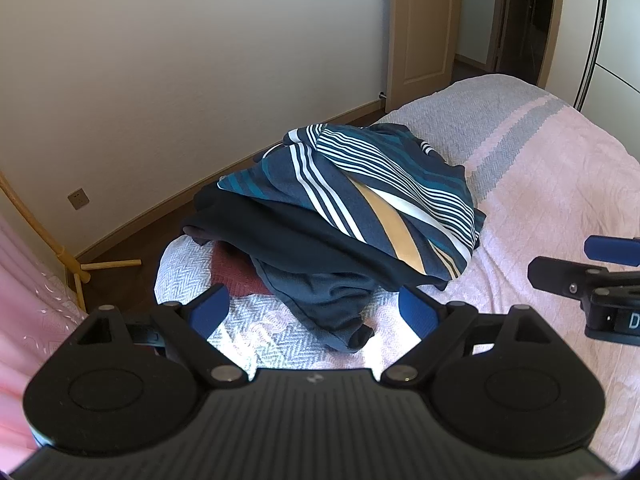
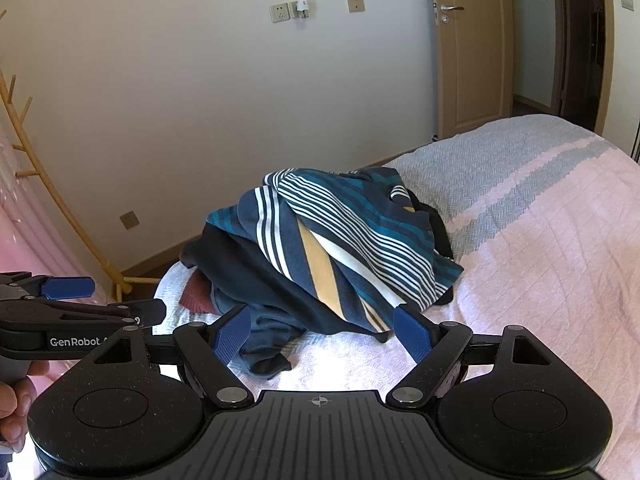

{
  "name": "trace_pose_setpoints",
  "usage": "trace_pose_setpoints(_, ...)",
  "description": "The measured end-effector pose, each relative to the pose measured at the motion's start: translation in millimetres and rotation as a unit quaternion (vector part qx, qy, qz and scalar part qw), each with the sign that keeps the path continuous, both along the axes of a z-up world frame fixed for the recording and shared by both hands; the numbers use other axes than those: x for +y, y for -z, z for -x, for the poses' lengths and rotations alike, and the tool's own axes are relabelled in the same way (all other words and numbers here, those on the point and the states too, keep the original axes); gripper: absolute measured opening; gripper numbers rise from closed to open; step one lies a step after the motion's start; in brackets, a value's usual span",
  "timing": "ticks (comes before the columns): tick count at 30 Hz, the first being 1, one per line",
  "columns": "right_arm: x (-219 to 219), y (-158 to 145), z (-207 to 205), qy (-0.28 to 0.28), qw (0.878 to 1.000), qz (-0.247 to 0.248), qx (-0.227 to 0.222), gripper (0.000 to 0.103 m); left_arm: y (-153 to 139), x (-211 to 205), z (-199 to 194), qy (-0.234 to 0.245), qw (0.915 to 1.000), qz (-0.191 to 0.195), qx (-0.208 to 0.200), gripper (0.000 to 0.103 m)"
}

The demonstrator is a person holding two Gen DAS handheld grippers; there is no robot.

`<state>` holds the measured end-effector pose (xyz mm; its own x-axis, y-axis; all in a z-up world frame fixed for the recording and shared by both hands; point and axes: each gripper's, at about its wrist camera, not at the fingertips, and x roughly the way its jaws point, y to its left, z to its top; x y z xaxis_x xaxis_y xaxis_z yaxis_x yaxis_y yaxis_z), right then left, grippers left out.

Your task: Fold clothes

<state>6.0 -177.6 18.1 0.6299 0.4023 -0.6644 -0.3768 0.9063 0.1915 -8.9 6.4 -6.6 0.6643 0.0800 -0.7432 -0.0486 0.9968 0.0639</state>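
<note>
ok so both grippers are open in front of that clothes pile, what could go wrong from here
1. The striped shirt lies draped over a dark garment, so a deep pinch by the right gripper may lift both layers together.
2. The pile sits near the bed's edge by the wall; a pull that way could slide clothes onto the floor.
3. The left gripper and the right one are close side by side, so they could collide when reaching in.

My left wrist camera looks forward along my left claw [image 1: 314, 312], low over the bed [image 1: 540, 200], facing a pile of clothes [image 1: 340, 216] close ahead. My right wrist camera looks along my right claw [image 2: 322, 338] from just beside. Both share pile, bed, wall [image 2: 180, 120], door [image 2: 472, 52].
</note>
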Motion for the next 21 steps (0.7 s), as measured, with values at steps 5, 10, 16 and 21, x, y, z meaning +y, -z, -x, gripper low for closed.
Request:
trace_pose_setpoints(5, 0, 1, -1, -0.001, 1.0, 0.0, 0.001, 0.082, -1, 1, -1, -0.001, 1.0, 0.0, 0.001, 0.09)
trace_pose_setpoints(10, 0, 2, -2, -0.007, 1.0, 0.001, 0.003, 0.082, 3, 4, 0, 0.012, 0.9999, 0.004, -0.003, 0.089)
trace_pose_setpoints(16, 0, 12, -2, -0.023, 0.999, 0.032, -0.013, 0.082, 20, 18, -36, 0.069, 0.9974, -0.02, -0.004, 0.088)
trace_pose_setpoints(21, 4, 28, -26, -0.04, 0.997, 0.07, -0.02, 0.082, 42, 37, -107, 0.143, 0.9877, -0.062, -0.009, 0.088)
